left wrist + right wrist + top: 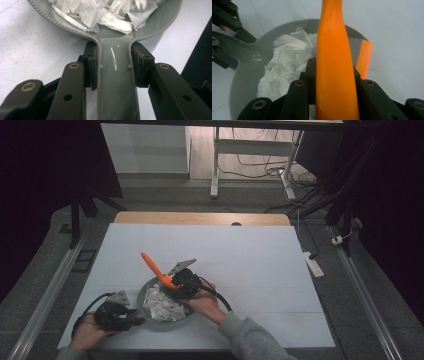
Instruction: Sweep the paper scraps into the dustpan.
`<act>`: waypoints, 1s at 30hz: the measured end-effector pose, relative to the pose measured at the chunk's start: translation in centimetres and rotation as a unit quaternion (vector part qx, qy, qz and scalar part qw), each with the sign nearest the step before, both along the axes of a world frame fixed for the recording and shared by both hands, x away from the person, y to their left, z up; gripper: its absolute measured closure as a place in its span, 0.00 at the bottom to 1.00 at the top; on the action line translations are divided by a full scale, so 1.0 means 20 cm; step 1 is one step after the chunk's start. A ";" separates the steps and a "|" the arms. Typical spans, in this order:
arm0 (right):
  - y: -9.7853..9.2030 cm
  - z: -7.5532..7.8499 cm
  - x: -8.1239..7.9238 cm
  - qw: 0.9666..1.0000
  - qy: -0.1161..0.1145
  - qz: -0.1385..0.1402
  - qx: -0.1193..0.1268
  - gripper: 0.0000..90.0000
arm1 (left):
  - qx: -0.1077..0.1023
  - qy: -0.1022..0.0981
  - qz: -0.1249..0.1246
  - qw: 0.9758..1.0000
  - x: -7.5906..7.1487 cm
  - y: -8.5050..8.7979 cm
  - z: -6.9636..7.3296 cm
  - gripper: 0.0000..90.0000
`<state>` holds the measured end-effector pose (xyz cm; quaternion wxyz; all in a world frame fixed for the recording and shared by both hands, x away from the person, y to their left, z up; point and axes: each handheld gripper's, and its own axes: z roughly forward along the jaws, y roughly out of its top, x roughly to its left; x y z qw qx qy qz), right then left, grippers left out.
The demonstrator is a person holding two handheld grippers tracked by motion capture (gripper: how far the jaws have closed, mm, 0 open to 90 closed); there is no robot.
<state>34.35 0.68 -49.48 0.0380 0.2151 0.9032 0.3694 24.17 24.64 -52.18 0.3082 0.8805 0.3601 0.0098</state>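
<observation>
While the left gripper (134,320) squeezes the grey dustpan's (117,82) handle on the white table (260,255), the right gripper (173,283) clamps the orange brush (334,72). Torn paper (161,305) already sits in the pan, so most sweeping looks done; tipping it out is probably left

Paper scraps (162,306) lie in the pan (144,290) on the table (260,265).

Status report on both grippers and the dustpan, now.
Left gripper shut on dustpan handle. Right gripper shut on orange brush. Torn paper in grey dustpan. Nothing in the way.
</observation>
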 end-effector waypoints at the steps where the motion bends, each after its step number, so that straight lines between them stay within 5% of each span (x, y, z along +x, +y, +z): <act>1: 0.00 0.01 0.00 1.000 -0.004 0.001 0.004 0.80 | -0.001 0.000 0.000 1.000 0.00 0.00 0.00 0.68; 14: -0.17 0.12 0.07 0.998 -0.017 -0.047 0.030 0.80 | -0.003 -0.001 0.004 1.000 0.00 0.00 0.00 0.68; 30: -0.34 0.15 0.11 0.995 -0.022 -0.082 0.044 0.80 | -0.016 -0.013 0.015 1.000 0.00 0.00 -0.02 0.68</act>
